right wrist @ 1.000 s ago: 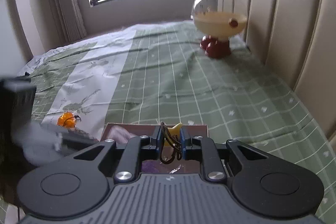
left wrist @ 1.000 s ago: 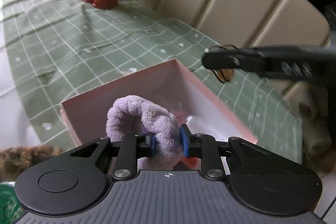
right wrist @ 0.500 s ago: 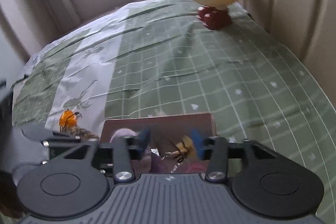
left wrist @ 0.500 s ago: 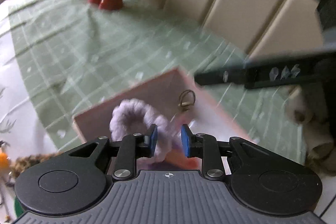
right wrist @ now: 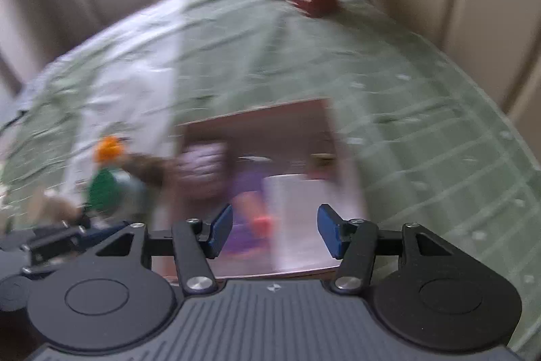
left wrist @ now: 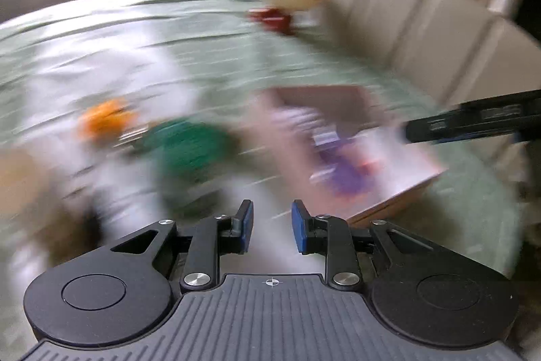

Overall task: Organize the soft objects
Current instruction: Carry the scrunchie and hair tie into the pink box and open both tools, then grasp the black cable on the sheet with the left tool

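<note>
Hanging over the green checked bedspread [right wrist: 422, 110], both grippers are released with nothing between their blue pads. The left gripper [left wrist: 271, 223] stands with a narrow gap over a blurred white patch of the cover; the pink box [left wrist: 399, 188] lies ahead and to its right, a green soft thing [left wrist: 189, 148] and an orange one [left wrist: 104, 120] ahead to its left. The right gripper [right wrist: 274, 229] has just been spreading its jaws, now wide, directly above the box's near edge. Inside the box, ahead of those jaws, sit a lilac scrunchie [right wrist: 203, 170] and blurred purple items [right wrist: 248, 188].
</note>
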The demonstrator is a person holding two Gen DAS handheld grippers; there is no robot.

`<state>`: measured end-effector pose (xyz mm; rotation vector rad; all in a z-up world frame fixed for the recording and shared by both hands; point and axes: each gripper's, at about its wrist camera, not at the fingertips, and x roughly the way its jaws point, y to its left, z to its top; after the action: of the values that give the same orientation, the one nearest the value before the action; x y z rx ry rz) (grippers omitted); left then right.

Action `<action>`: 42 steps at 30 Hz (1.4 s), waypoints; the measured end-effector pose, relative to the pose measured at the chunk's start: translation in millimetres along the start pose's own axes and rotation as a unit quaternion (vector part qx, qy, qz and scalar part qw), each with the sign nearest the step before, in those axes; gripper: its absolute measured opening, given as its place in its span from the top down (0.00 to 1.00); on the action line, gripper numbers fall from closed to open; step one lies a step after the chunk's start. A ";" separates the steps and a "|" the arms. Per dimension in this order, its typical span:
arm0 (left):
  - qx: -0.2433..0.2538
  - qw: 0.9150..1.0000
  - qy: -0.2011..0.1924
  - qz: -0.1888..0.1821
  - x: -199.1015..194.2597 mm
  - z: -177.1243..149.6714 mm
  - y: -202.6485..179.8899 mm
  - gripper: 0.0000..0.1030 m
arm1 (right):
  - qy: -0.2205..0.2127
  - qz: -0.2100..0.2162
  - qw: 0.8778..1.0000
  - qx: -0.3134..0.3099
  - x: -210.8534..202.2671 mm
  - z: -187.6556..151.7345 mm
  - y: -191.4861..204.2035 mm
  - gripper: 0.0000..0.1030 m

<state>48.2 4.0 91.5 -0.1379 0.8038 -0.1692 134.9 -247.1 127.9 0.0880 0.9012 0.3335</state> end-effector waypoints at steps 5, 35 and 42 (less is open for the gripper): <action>-0.123 0.986 0.046 0.107 -7.9 -31.6 89.1 0.73 | 0.042 0.031 0.997 -0.053 25.6 -18.3 74.3 0.32; -0.071 0.986 0.030 0.147 49.5 -24.6 74.2 0.82 | 0.110 -0.045 0.965 -0.232 42.4 -105.0 141.8 0.32; -0.069 0.990 0.066 0.104 3.4 -65.0 78.6 0.82 | 0.096 -0.025 0.969 -0.226 42.6 -95.2 155.7 0.32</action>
<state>11.1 76.3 29.9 -0.1731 0.9564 0.0751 46.4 -92.4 70.0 -0.3941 0.9963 0.4991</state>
